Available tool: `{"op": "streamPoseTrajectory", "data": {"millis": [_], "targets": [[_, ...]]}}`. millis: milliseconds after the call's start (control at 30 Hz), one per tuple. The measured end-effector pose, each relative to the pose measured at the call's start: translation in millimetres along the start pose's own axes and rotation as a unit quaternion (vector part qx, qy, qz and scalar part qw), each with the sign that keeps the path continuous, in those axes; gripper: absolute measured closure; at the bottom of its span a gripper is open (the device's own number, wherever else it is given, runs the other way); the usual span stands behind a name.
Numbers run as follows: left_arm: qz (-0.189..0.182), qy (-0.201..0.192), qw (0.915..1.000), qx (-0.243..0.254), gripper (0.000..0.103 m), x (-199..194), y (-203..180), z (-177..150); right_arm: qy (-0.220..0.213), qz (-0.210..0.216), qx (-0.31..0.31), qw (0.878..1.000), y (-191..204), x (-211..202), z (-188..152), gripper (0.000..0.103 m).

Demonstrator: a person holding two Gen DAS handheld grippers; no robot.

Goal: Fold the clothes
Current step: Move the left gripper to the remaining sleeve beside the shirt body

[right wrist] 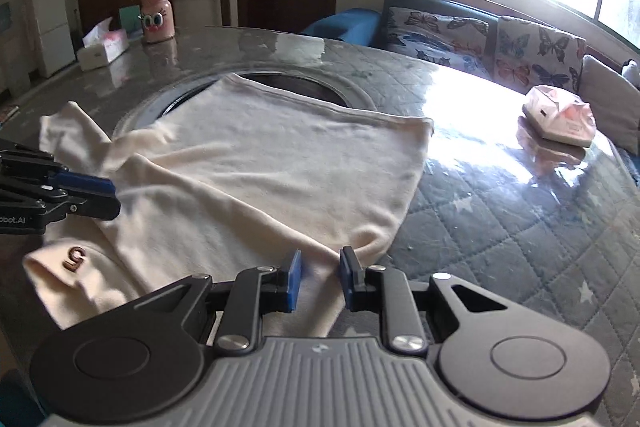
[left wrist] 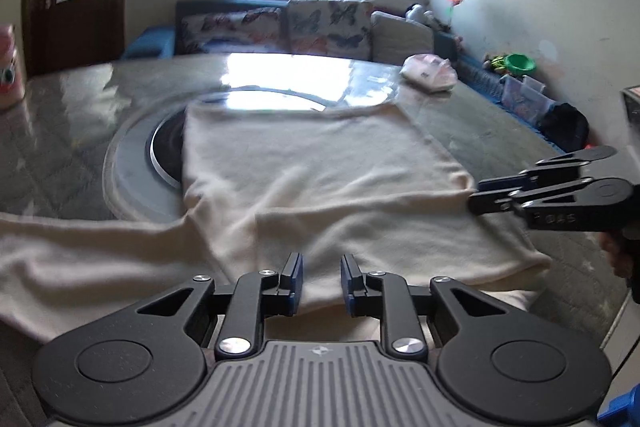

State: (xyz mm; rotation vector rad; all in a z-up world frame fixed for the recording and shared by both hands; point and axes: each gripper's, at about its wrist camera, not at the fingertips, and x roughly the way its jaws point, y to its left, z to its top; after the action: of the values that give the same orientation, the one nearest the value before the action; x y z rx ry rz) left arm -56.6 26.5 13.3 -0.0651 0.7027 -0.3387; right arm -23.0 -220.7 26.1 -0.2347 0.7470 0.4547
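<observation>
A cream long-sleeved top (left wrist: 312, 171) lies spread on the round table, also in the right wrist view (right wrist: 280, 163). One sleeve (left wrist: 80, 247) stretches left; the other is folded across the body. My left gripper (left wrist: 321, 281) is open, hovering over the near edge of the top. My right gripper (right wrist: 320, 277) is open over the folded sleeve near the top's right corner. The right gripper also shows at the right edge of the left wrist view (left wrist: 476, 199); the left gripper shows at the left edge of the right wrist view (right wrist: 114, 197). A small brown "5" mark (right wrist: 75, 254) sits on the near cuff.
The table (right wrist: 500, 219) has a quilted grey cover under glass and a round turntable (left wrist: 132, 155) beneath the top. A pink packet (right wrist: 560, 119), a pink bottle (right wrist: 157, 13) and a tissue box (right wrist: 102, 47) stand at the far edges. A sofa (left wrist: 300, 27) stands behind.
</observation>
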Motion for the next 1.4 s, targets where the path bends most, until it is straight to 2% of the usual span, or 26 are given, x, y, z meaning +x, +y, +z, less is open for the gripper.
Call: {"op": "streamPoseTrajectory", "data": {"millis": [100,200,267,467,733,933,1033,1200,1333,1400], "targets": [[0.005,-0.006,1.0,0.005,0.08,-6.7,1.7,-0.2,-0.004,0.004,-0.012,1.0,6.0,-5.3,4.7,0.083],[0.006,-0.007,1.0,0.002,0.08,-12.1,6.4,-1.2,-0.009,0.03,-0.024,0.999,17.4,-5.9,14.1,0.083],[0.007,-0.007,1.0,-0.002,0.08,-13.7,9.2,-2.4,-0.005,0.057,-0.032,0.998,30.7,1.1,21.7,0.083],[0.0,-0.008,0.9999,-0.009,0.079,-15.5,13.8,-5.5,0.008,0.102,-0.06,0.993,70.5,32.2,36.9,0.083],[-0.008,-0.011,0.9995,-0.03,0.076,-21.9,26.5,-7.6,0.009,0.125,-0.072,0.989,97.6,50.9,49.7,0.084],[0.006,-0.028,0.9983,-0.052,0.069,-36.5,43.2,-5.7,0.007,0.136,-0.073,0.988,106.7,58.0,56.9,0.084],[0.028,-0.041,0.9969,-0.061,0.066,-47.1,53.0,-5.3,0.003,0.14,-0.076,0.987,110.6,56.9,58.1,0.084],[0.091,-0.061,0.9896,-0.094,0.066,-60.1,78.1,-6.3,0.004,0.143,-0.107,0.984,117.6,44.3,51.7,0.084],[0.159,-0.077,0.9747,-0.136,0.066,-68.3,104.1,-7.7,0.002,0.139,-0.122,0.983,121.8,35.8,43.4,0.084],[0.193,-0.085,0.9647,-0.158,0.062,-73.1,118.0,-8.0,-0.005,0.146,-0.119,0.982,121.1,28.4,42.5,0.084]]}}
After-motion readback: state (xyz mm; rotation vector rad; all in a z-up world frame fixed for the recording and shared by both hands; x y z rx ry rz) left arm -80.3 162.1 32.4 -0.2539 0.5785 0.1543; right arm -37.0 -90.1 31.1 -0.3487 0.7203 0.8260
